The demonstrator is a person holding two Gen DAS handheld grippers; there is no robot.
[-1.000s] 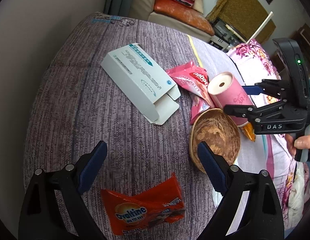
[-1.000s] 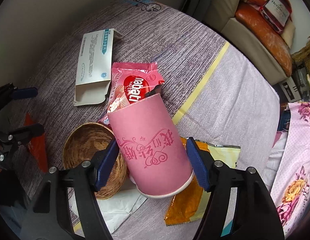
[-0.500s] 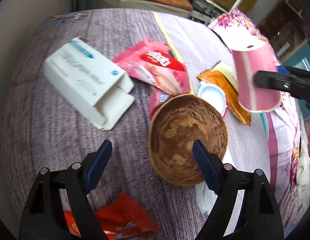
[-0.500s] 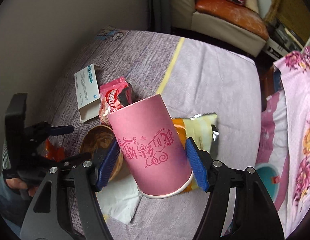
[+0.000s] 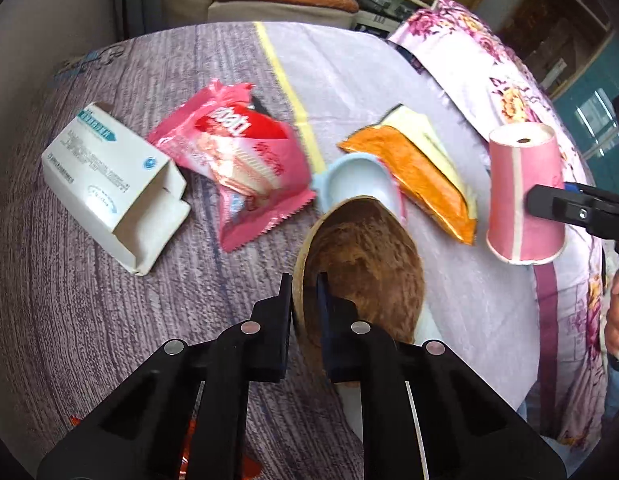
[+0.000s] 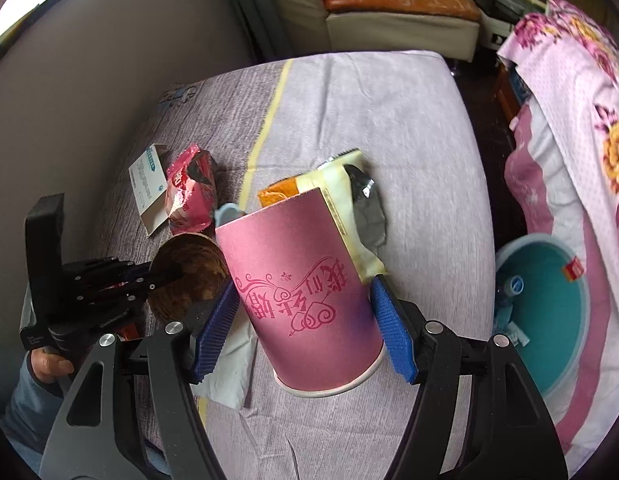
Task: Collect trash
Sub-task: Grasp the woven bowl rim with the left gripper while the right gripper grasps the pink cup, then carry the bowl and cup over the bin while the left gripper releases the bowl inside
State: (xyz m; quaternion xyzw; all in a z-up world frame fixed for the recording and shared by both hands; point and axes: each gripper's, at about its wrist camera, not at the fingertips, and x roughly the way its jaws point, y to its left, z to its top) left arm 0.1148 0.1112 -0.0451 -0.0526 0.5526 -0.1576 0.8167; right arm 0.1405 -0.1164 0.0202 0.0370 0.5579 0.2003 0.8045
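Left gripper (image 5: 305,292) clamped on the near rim of the brown bowl (image 5: 365,264), 1 finger (image 5: 286,300) outside the wall and 1 inside, having just been closing. Bowl tilted, resting on the lilac bed cover (image 5: 349,80) at 6 o'clock of the left wrist view's centre.

Right gripper (image 6: 305,320) grasping the pink paper cup (image 6: 301,292), held upside down with its rim toward the camera, blue fingers (image 6: 393,340) pressed to both sides. Same cup (image 5: 523,196) at 3 o'clock in the left wrist view, raised clear of the cover.

Trash spread on the cover: white carton (image 5: 109,188) at 9 o'clock, open-ended; pink wafer wrapper (image 5: 237,160) just beside it at 10 o'clock; orange and yellow snack bag (image 5: 421,168) at 1 o'clock; pale blue lid (image 5: 357,180) touching the bowl's far edge. Teal bin (image 6: 549,308) at 3 o'clock in the right wrist view, beside the bed, scraps inside.
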